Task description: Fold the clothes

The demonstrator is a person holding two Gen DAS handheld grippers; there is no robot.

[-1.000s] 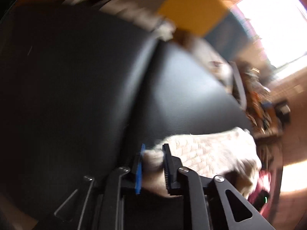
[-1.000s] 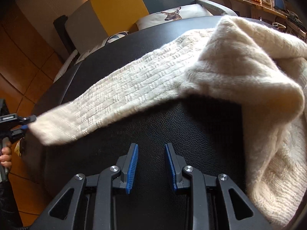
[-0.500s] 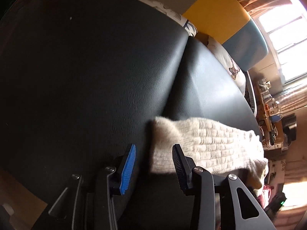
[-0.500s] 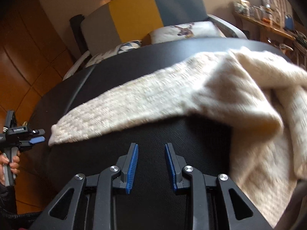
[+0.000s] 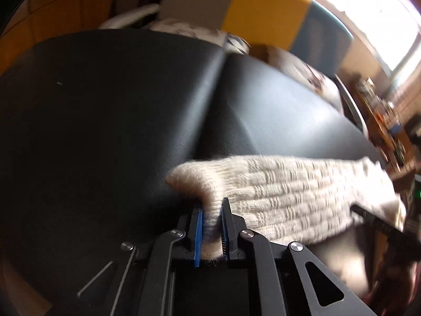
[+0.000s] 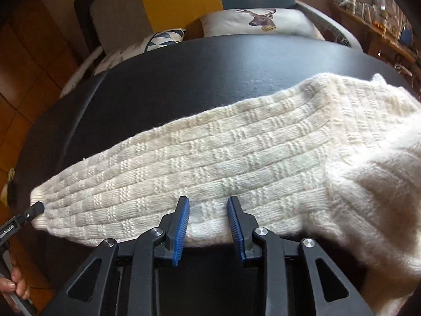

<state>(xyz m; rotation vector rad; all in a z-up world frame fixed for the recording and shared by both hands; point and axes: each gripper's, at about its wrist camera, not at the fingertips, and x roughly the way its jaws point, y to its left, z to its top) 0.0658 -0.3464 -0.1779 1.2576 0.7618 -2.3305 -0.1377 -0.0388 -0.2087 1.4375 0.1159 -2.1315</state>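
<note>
1. Sweater: cream, basket-weave knit. It lies on the black table. One sleeve stretches flat across the table towards the left. The bulk of the garment is heaped at the right of the right wrist view and spills over the table's near edge.
2. Cuff: the sleeve's end, folded over and raised off the table. It sits between the left gripper's fingers.
3. Left gripper: black fingers with blue pads, clamped on the cuff, with knit filling the narrow gap between them. In the right wrist view its tip touches the sleeve end at far left.
4. Right gripper: jaws apart, set at the sleeve's near edge about midway along it. Knit shows between the pads, which do not press on it. In the left wrist view a dark blurred shape at the sleeve's right end may be this gripper; I cannot tell.
5. Hand: bottom left of the right wrist view, gripping the left gripper's handle.
6. Table: black, textured, with a seam running across it in the left wrist view.
7. Sofa: behind the table, in grey, yellow and blue panels.
8. Deer cushion: on the sofa.
9. Triangle cushion: on the sofa, left of the deer cushion.
10. Shelf: far right, cluttered; items too small to tell.
</note>
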